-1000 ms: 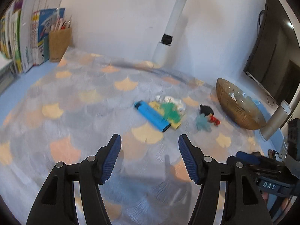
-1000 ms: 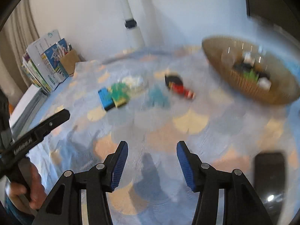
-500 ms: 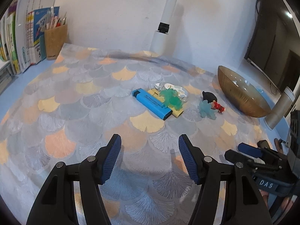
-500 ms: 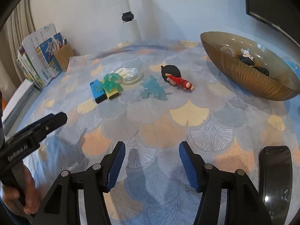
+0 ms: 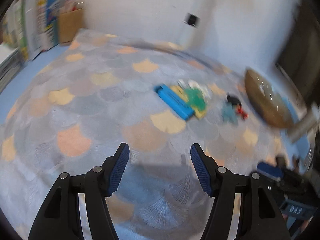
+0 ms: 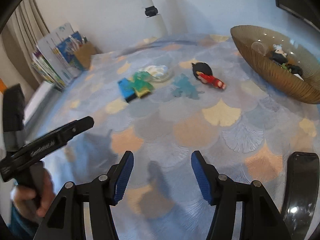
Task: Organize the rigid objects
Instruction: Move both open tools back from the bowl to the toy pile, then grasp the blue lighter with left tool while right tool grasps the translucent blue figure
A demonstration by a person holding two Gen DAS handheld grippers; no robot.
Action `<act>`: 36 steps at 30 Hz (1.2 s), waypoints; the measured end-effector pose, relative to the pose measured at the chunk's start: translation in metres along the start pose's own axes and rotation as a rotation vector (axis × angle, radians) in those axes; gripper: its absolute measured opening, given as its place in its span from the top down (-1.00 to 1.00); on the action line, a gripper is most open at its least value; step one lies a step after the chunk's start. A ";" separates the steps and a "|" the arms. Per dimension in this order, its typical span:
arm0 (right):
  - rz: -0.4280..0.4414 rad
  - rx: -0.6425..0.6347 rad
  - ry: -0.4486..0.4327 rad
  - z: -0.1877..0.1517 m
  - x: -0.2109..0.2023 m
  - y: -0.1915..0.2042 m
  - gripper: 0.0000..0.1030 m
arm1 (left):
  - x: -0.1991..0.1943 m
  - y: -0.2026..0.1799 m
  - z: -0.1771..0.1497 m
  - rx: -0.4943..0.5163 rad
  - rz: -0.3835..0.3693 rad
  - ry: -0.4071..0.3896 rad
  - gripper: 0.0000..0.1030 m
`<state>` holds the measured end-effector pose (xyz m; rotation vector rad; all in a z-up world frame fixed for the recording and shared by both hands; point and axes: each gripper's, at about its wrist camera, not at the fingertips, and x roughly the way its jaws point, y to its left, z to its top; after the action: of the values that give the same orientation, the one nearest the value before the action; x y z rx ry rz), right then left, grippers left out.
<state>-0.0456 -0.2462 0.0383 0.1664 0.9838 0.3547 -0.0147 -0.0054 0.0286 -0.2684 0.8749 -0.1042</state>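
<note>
A cluster of small objects lies mid-table: a blue box (image 6: 126, 89) beside a yellow piece (image 6: 143, 93) with a green figure (image 6: 141, 80) on it, a clear dish (image 6: 160, 73), a teal figure (image 6: 185, 87) and a red-and-black doll (image 6: 208, 76). The blurred left wrist view shows the blue box (image 5: 174, 101), the green figure (image 5: 196, 98) and the teal figure (image 5: 230, 113). A brown ribbed bowl (image 6: 266, 68) at right holds several small toys. My left gripper (image 5: 160, 170) and right gripper (image 6: 162, 175) are both open, empty, well short of the cluster.
The table wears a fan-patterned cloth (image 6: 200, 128). Books and a cardboard pen holder (image 6: 85, 55) stand at the far left. A white pole (image 6: 154, 14) rises at the back. A dark phone (image 6: 300, 190) lies near right. The left gripper's body (image 6: 50, 140) shows at left.
Both views shifted slightly; the left wrist view is now motion-blurred and the cluster sits further right in it. Both grippers stay open and empty. Objects have not moved.
</note>
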 end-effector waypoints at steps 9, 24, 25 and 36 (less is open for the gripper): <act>-0.053 -0.006 0.054 0.062 0.021 -0.017 -0.13 | 0.050 -0.032 0.028 0.119 0.029 0.055 -0.20; -0.108 -0.069 0.015 0.096 0.086 -0.021 -0.10 | 0.091 -0.050 0.044 0.193 0.067 0.032 -0.04; -0.106 -0.076 0.008 0.097 0.087 -0.019 -0.07 | 0.089 -0.047 0.043 0.187 0.060 0.032 0.09; -0.049 -0.071 -0.001 0.071 0.067 -0.006 0.12 | 0.061 -0.005 0.030 0.082 0.022 0.053 0.30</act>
<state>0.0482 -0.2254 0.0229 0.0778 0.9714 0.3447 0.0473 -0.0172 0.0023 -0.1797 0.9237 -0.1268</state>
